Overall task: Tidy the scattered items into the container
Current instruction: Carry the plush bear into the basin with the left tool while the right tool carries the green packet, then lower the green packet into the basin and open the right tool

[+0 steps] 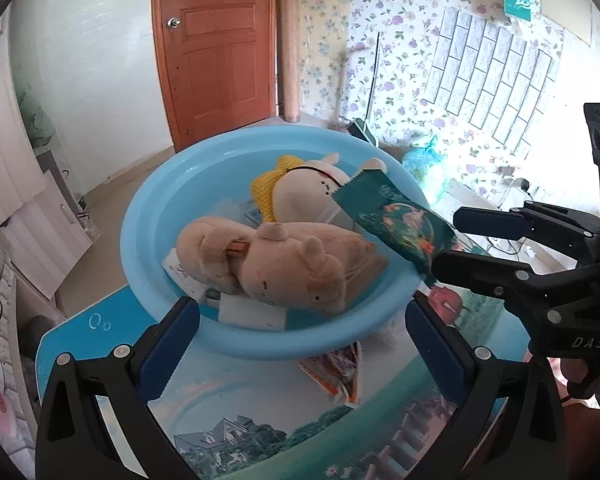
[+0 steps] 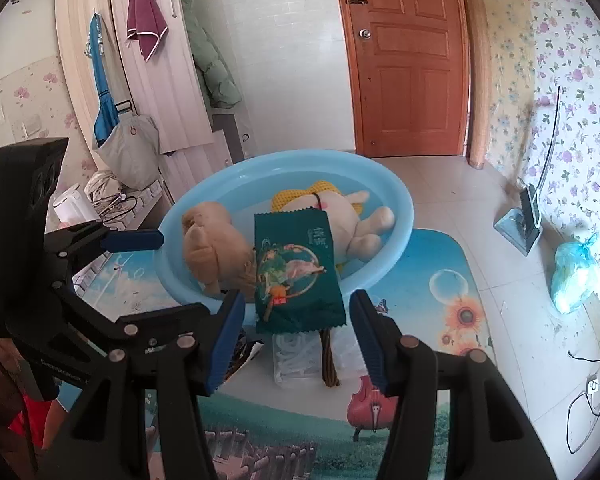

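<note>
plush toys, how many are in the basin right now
2, both in the blue basin. The tan plush lies toward the near rim; the cream plush with yellow mesh lies behind it, toward the far side. More could be hidden beneath them.

A brown panelled wooden door (image 2: 406,60) stands shut in a white tiled wall (image 2: 276,60). Floral wallpaper (image 1: 404,64) covers the adjoining wall. Pale wardrobe doors (image 2: 156,64) carry a maroon towel (image 2: 145,20) and a blue garment (image 2: 100,92). The floor (image 2: 460,192) has light tiles. Strong daylight falls on the right.
</note>
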The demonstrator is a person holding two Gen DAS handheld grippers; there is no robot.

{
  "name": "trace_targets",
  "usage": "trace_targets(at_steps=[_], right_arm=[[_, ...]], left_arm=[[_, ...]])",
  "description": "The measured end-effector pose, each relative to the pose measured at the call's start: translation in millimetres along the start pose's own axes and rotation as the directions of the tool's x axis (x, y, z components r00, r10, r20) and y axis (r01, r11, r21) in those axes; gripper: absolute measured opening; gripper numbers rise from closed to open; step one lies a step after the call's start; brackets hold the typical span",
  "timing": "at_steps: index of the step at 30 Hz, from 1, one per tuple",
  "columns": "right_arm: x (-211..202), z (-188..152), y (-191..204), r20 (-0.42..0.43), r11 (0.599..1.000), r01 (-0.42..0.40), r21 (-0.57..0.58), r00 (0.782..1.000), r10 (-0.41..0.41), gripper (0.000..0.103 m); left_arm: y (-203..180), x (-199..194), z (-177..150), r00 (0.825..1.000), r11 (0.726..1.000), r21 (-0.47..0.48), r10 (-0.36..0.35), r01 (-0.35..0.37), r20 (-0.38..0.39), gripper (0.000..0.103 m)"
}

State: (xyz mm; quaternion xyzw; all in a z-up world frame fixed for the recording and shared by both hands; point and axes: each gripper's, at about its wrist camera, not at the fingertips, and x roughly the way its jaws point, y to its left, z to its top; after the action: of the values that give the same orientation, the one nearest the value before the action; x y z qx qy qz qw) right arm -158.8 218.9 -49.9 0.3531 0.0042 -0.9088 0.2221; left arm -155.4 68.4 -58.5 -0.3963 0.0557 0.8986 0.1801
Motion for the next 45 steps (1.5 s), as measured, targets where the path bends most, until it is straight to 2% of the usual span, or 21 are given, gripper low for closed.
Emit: trace_targets(at_steps=[13, 29, 31, 36, 45], right_arm=[[-11.4, -8.6, 10.3, -0.003, 1.0, 0.009, -0.002, 1.0, -0.009, 0.054], [-20.8, -23.8, 2.6, -0.017, 0.999, 0.046, 0.025, 0.999, -0.046, 0.054], [-17.6, -22.0, -1.6, -0.026, 0.996, 0.088, 0.029, 0.996, -0.087, 0.054], [-4.3, -17.2, -15.3, -0.044, 0.989, 0.132, 0.06, 0.991, -0.13, 0.054], [14.0, 3.9, -11.5, -0.022, 0.99, 0.142, 0.016, 0.99, -0.142, 0.054]], left_arm=[[6.4, -17.8, -11.7, 1.0, 1.0, -0.029, 0.002, -0.001, 0.016, 0.103], [12.6, -20.4, -46.9, 0.999, 0.997, -0.079, 0.017, -0.02, -0.041, 0.103], [12.3, -19.2, -50.5, 0.999, 0.997, -0.081, 0.017, -0.021, -0.049, 0.103], [10.2, -18.8, -52.7, 0.998, 0.997, -0.075, 0.025, -0.029, -0.049, 0.103], [20.3, -8.6, -54.8, 0.997, 0.995, -0.092, 0.024, -0.03, -0.068, 0.103]])
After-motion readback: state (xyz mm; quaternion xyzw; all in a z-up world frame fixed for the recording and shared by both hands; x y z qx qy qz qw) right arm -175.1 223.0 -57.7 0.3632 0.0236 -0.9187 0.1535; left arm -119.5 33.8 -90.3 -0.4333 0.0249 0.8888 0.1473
